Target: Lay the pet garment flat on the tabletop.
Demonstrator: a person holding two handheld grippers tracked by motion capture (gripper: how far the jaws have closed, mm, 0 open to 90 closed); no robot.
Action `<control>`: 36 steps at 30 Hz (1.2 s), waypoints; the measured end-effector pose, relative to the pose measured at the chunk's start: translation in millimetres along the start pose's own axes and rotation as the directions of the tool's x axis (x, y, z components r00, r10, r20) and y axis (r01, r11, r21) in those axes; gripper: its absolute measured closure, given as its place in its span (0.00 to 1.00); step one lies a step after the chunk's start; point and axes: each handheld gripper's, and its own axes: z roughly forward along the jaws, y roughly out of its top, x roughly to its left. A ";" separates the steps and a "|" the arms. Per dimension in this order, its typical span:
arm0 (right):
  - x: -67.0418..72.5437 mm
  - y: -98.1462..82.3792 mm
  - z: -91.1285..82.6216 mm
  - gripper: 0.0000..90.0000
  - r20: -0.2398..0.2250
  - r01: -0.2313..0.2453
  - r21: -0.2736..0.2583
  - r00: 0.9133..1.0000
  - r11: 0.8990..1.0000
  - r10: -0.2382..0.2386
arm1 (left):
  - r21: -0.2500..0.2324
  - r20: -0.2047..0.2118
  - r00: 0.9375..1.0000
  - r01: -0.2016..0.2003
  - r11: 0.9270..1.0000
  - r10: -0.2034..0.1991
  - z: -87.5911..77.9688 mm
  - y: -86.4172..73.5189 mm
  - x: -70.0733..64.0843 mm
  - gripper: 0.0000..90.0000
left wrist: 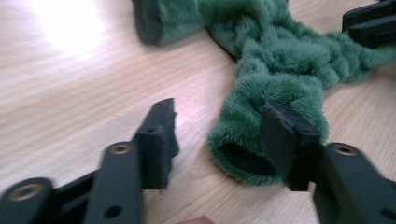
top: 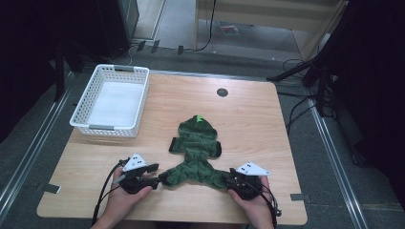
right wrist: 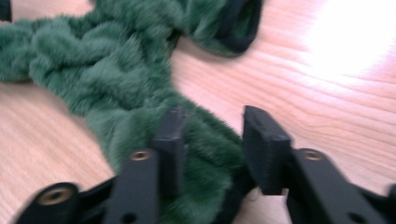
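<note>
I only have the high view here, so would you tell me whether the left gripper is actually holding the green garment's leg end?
Observer: No. In the left gripper view the left gripper is open; the leg's cuff lies between the jaws, beside the right-hand one, with bare table by the other.
Operator: Thank you. And the right gripper?
Observer: In its own view the right gripper straddles the other leg end of the green garment, jaws apart, fur between them; whether they press it, I cannot tell.
Operator: Is that cuff lined?
Observer: Yes, its opening shows a dark inner band.
</note>
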 end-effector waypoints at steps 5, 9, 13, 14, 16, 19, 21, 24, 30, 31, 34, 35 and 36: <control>-11.7 -0.7 -4.4 0.55 -0.005 -0.076 -0.044 0.997 0.996 0.076 | -0.060 -0.051 0.997 0.046 0.997 -0.049 -13.8 -0.9 16.3 0.46; -15.7 -0.7 -7.2 0.52 0.007 -0.085 -0.062 0.996 0.994 0.085 | -0.086 -0.076 0.994 0.065 0.994 -0.072 -23.6 -3.1 26.4 0.46; -22.8 -0.4 -11.8 0.44 0.027 -0.100 -0.085 0.994 0.991 0.103 | -0.128 -0.111 0.991 0.064 0.990 -0.079 -38.9 -9.5 40.8 0.41; -24.9 -0.4 -12.9 0.43 0.033 -0.105 -0.089 0.994 0.991 0.108 | -0.128 -0.111 0.991 0.064 0.990 -0.079 -38.9 -9.5 40.8 0.40; -29.0 -0.2 -15.9 0.38 0.053 -0.114 -0.102 0.991 0.988 0.120 | -0.151 -0.138 0.987 0.063 0.987 -0.084 -49.0 -13.6 50.5 0.37; -34.1 0.2 -19.3 0.32 0.069 -0.119 -0.113 0.990 0.987 0.127 | -0.171 -0.167 0.982 0.058 0.984 -0.087 -56.3 -16.2 57.1 0.33; -41.8 -0.3 -23.8 0.22 0.093 -0.134 -0.118 0.985 0.984 0.145 | -0.186 -0.182 0.978 0.065 0.980 -0.099 -64.0 -18.3 64.1 0.30; -49.4 -1.7 -27.6 0.16 0.118 -0.150 -0.120 0.979 0.981 0.165 | -0.224 -0.195 0.968 0.110 0.968 -0.156 -78.3 -22.2 77.4 0.27; -61.8 -5.8 -34.0 0.09 0.133 -0.154 -0.127 0.976 0.980 0.171 | -0.227 -0.251 0.948 0.139 0.964 -0.196 -95.8 -27.9 94.1 0.18; -64.2 -6.7 -35.0 0.08 0.128 -0.158 -0.127 0.976 0.979 0.174 | -0.227 -0.251 0.948 0.139 0.964 -0.196 -95.8 -27.9 94.1 0.16; -72.0 -9.3 -38.2 0.06 0.130 -0.176 -0.137 0.972 0.975 0.194 | -0.224 -0.289 0.933 0.151 0.963 -0.213 -108.6 -33.5 105.4 0.15; -74.3 -10.1 -39.3 0.06 0.134 -0.186 -0.138 0.970 0.973 0.205 | -0.223 -0.296 0.931 0.152 0.963 -0.215 -111.8 -35.0 108.0 0.14; -77.0 -11.1 -40.4 0.06 0.137 -0.193 -0.142 0.968 0.971 0.212 | -0.225 -0.298 0.929 0.154 0.962 -0.218 -115.2 -36.4 110.9 0.12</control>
